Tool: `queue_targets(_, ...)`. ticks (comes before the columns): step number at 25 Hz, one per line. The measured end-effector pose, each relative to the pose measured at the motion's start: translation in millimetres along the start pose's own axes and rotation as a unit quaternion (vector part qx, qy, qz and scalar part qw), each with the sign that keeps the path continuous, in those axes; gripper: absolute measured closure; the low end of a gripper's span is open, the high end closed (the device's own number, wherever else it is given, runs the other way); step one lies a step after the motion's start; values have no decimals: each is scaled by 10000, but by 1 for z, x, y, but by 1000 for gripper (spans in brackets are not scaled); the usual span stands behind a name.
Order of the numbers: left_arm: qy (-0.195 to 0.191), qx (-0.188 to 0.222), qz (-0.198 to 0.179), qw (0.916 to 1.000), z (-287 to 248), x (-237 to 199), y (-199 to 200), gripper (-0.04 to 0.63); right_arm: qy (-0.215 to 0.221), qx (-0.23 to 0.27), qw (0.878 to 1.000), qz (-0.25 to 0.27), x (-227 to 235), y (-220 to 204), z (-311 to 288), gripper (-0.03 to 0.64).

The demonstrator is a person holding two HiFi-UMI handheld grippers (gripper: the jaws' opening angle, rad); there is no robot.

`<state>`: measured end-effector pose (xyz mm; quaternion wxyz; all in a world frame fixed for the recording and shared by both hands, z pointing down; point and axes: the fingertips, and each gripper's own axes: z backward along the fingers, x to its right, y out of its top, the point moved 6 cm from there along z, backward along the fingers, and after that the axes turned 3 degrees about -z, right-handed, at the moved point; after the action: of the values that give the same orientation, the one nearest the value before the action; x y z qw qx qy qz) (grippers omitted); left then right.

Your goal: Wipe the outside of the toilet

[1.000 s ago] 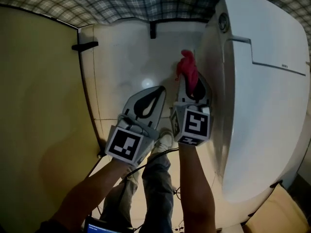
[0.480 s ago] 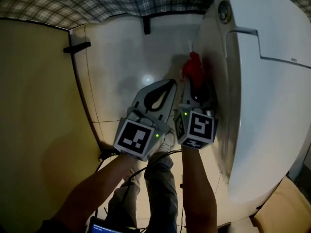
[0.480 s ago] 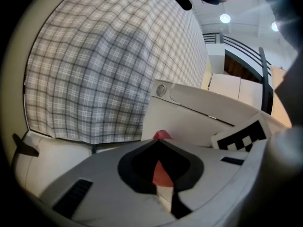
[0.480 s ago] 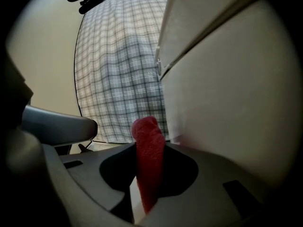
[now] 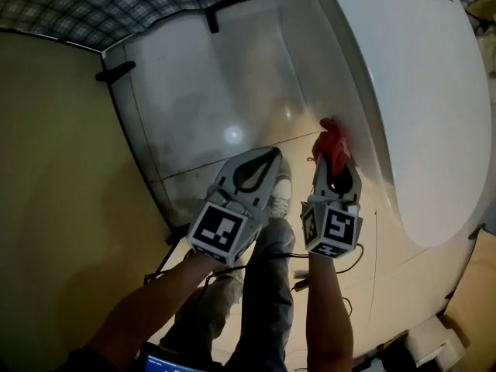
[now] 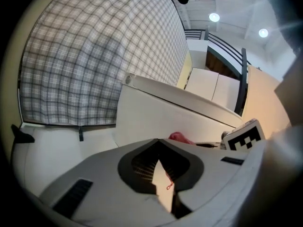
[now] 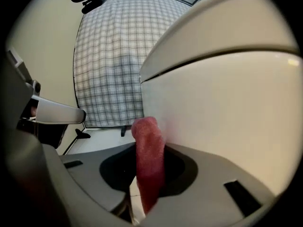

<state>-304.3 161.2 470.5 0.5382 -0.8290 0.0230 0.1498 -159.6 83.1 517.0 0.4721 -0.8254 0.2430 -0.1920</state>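
A white toilet (image 5: 418, 107) fills the right of the head view, its curved side facing me. My right gripper (image 5: 335, 155) is shut on a red cloth (image 5: 331, 139), and the cloth's tip rests against the toilet's lower side. In the right gripper view the red cloth (image 7: 147, 161) stands up between the jaws, touching the toilet's wall (image 7: 222, 108). My left gripper (image 5: 262, 161) hangs beside it to the left, shut with nothing in it, apart from the toilet. The left gripper view shows the jaws closed (image 6: 159, 148), with the cloth (image 6: 180, 137) and toilet (image 6: 161, 117) beyond.
A yellow partition wall (image 5: 54, 177) stands on the left. The shiny tiled floor (image 5: 209, 99) runs back to a checked wall (image 5: 116, 2). My legs and a shoe (image 5: 279, 196) are below the grippers. A cable (image 5: 333, 266) trails on the floor.
The right gripper has drawn the red cloth back along the toilet's side toward me and lower down. The left gripper came along beside it. The toilet's flush button has left the view.
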Motion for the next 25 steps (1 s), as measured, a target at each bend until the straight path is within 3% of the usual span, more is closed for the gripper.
queue_targets(5,-85,120,-121,9998,2,12,-9,591,-5,-78,9999,-88,4,-4,16,532)
queue_targets(8,45,185,139,9997,-11,0,1,591,272,22,9996,41,-12,6,-7,532)
queue_targets(12,478,199,423,9978,-41,-49,15,591,736,178,9970,128,-46,28,-76,532)
queue_targets(17,1086,231,562,9922,-82,-125,22,592,1228,-149,9923,27,-81,44,-186,532)
queue_targets(25,1381,369,526,9883,-130,-192,6,592,1131,-260,9930,-226,-83,27,-319,532)
